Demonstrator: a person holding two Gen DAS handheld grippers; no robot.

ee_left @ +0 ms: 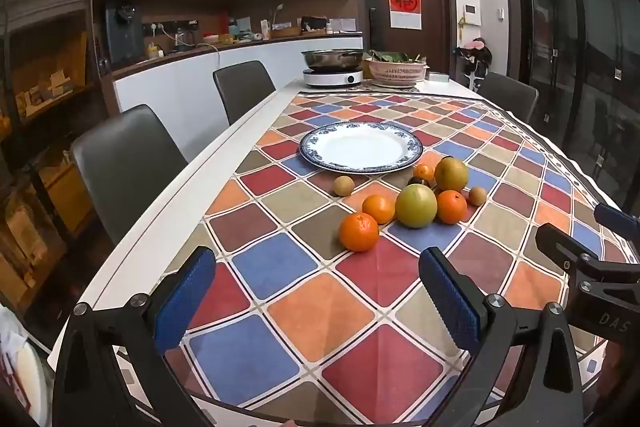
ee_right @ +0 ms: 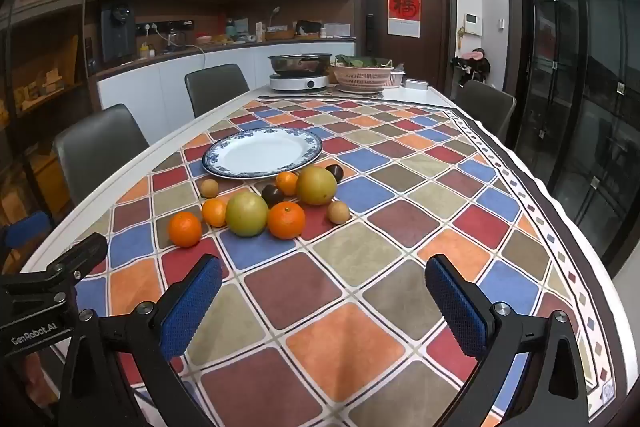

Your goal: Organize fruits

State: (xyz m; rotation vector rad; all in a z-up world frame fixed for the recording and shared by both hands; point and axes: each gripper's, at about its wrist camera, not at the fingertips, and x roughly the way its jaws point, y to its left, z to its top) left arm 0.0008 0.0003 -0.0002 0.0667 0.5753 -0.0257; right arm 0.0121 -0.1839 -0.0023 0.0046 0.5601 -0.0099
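Left gripper (ee_left: 316, 291) and right gripper (ee_right: 324, 297) both spread wide, nothing between the blue pads, each hanging over the checked tablecloth (ee_right: 360, 291) on the counter (ee_left: 168, 215), near edge. Fruit pile sits ahead of both, loose on the cloth just in front of the blue-rimmed plate (ee_left: 361, 146): two yellow-green pears (ee_left: 416, 206), four oranges (ee_left: 359, 231), small brown fruits (ee_left: 343, 185) and dark ones (ee_right: 273, 195) tucked between. Plate bare; induction cooker with pan (ee_left: 333, 69) and pink basket (ee_left: 396, 71) at far end.
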